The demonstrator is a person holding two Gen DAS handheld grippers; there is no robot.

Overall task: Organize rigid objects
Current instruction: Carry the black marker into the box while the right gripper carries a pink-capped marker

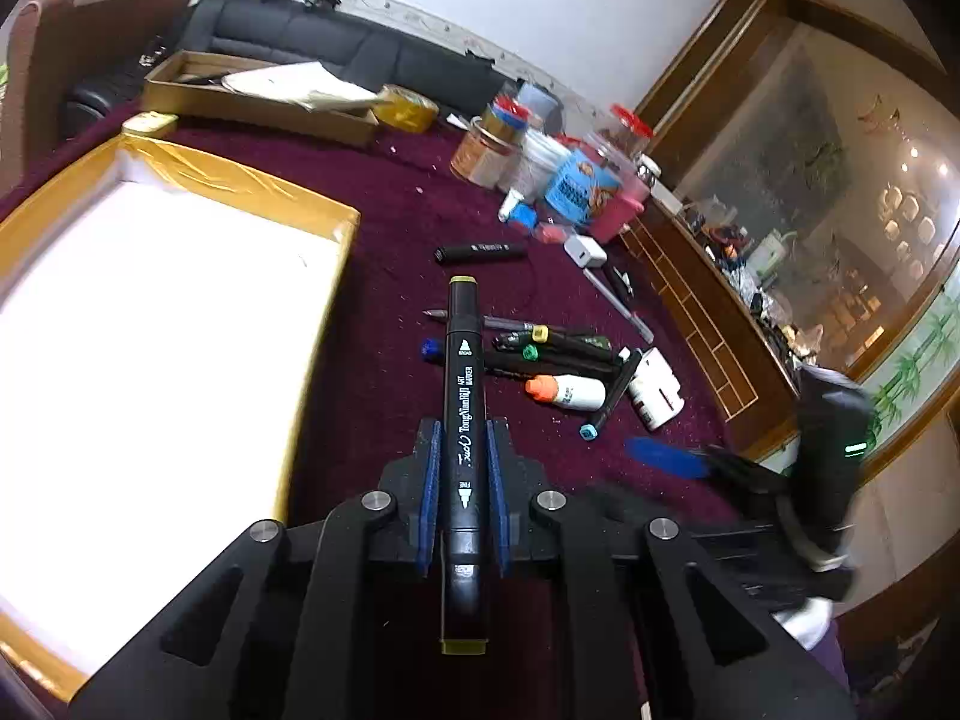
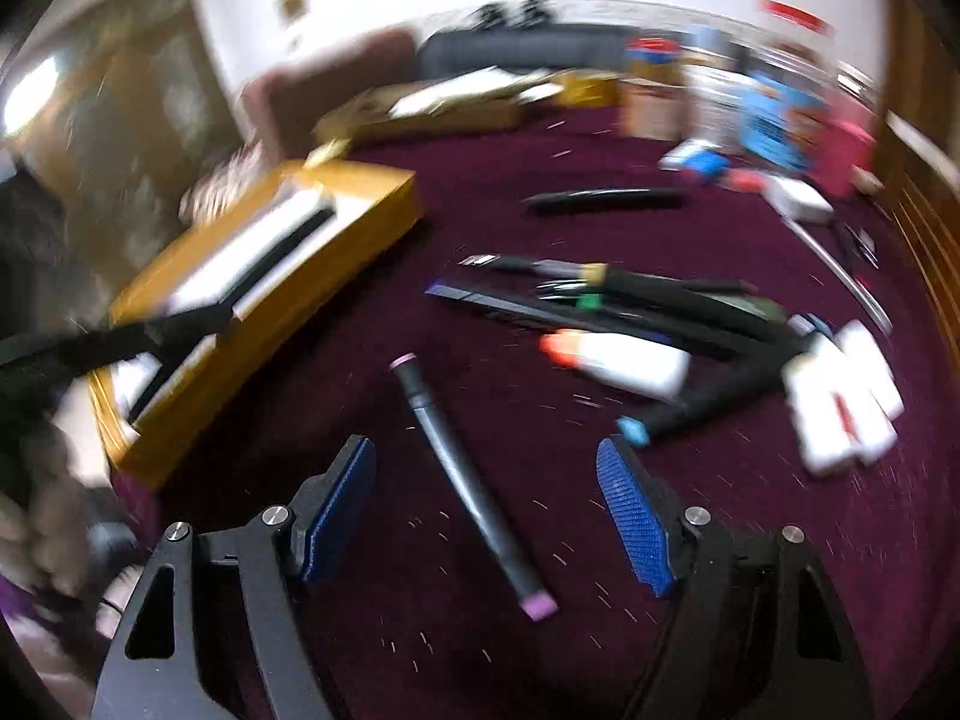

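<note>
Between my left gripper point(image 1: 462, 468) pads a yellow-capped marker point(image 1: 461, 420) sits clamped lengthwise; a twist could slip it short of the box point(image 1: 180, 156) at 10 o'clock. My right gripper point(image 2: 486, 510) stands apart over a pink-capped marker point(image 2: 468, 480); blur risks misalignment

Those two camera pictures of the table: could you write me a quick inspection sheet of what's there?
Surface: dark red cloth.
Job's things: yellow-capped marker in the left gripper; pink-capped marker lying on the cloth; yellow-edged box.
Clutter: pile of markers, orange-capped bottle, jars.
Grippers: left shut on the marker; right gripper open above the pink-capped marker.
Cables: nothing seen.
Surroundings: black sofa, wooden cabinet.
</note>
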